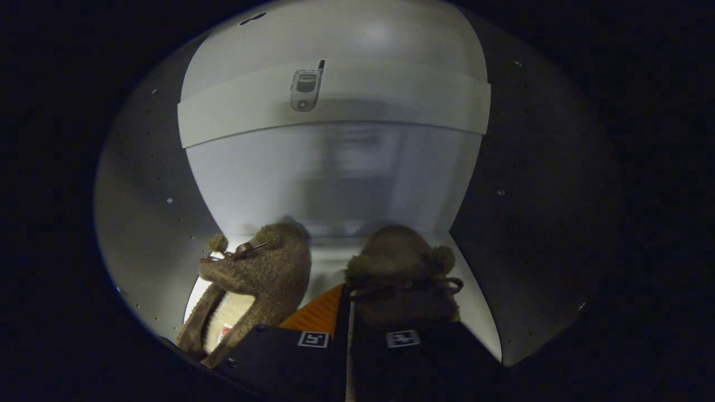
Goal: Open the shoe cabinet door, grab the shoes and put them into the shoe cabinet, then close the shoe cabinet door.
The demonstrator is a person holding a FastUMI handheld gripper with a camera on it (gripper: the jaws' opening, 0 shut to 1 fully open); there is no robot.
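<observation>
Gripper view looks into the shoe cabinet (139,184), its door evidently open, with pale side walls and a shelf (335,106) crossing higher up. On the left of the cabinet floor, the left shoe (251,285), a fuzzy brown slipper with a pale lining, stands tipped with its opening turned outward and its toe toward the back wall. Next to it, the gripper (346,335) shows its jaws drawn almost together, only a thin slit between them. To the right, the right shoe (402,273) sits just ahead of the right finger, its lace bow facing the camera. Whether the jaws pinch its heel edge is hard to tell in this dim light; probably they do, or have just let go.

The step seems to be setting the second shoe beside the first. To do it well, lower it flat, keep it clear of the left shoe, open the jaws fully, then draw straight back so nothing drags out.
</observation>
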